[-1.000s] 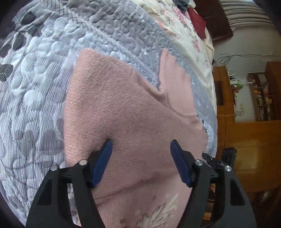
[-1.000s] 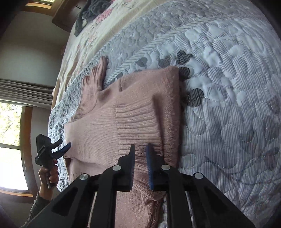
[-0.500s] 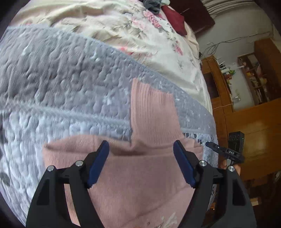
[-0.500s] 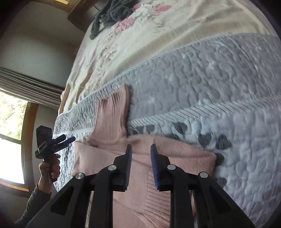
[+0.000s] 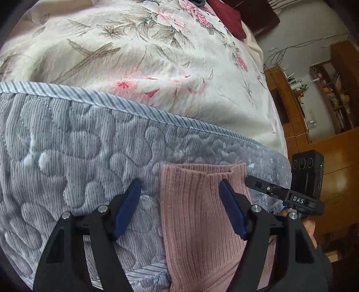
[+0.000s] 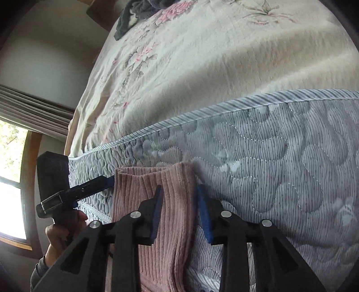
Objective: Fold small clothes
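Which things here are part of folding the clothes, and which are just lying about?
For the job:
pink sweater
left gripper
right gripper
grey quilt under it

Lying about:
dark clothing
red cushion
floral bedspread
wooden shelves

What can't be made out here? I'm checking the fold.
- Sweater body: cut off by the bottom edge, both wrist views.
- Right claw: pads flank the collar; contact unclear, right view.
- Left claw: open; contact unclear.
- Dark clothes: too small, right view.
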`<state>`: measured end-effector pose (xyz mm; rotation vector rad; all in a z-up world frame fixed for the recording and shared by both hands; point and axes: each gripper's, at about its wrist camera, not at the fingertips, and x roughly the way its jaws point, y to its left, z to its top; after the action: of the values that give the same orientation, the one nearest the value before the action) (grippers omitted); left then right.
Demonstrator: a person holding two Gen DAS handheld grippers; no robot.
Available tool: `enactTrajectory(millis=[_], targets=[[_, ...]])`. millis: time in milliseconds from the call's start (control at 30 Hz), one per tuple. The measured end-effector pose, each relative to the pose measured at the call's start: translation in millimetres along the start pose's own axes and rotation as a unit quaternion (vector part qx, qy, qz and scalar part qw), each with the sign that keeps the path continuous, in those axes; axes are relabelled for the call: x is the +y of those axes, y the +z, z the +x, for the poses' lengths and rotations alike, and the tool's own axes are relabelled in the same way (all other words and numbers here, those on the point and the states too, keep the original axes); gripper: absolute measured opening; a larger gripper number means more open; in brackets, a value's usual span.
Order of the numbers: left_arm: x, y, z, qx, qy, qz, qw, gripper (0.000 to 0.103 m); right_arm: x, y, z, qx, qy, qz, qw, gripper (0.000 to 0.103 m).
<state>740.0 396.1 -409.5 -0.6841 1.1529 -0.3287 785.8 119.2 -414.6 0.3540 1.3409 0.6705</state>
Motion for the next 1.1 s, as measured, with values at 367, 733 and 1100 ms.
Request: enactTrajectory(millis=[367, 733, 1100], targets=[[-8, 1, 3, -0.017, 0.026, 0.032, 0.999, 0.006, 15, 2, -6, -0.017, 0.004, -0.046, 0.999, 0.013], [-83, -76, -124, -0.091, -0.028, 0.145, 0.9848, 0.006, 96, -75, -111, -0.066, 0.026, -0.192, 0.979, 0.011], [-116, -248, -131, 0.002, 0.031, 0.28, 0.9594, 0.006, 97, -239, -139, -0.021, -0.033, -0.262, 0.964, 0.011]])
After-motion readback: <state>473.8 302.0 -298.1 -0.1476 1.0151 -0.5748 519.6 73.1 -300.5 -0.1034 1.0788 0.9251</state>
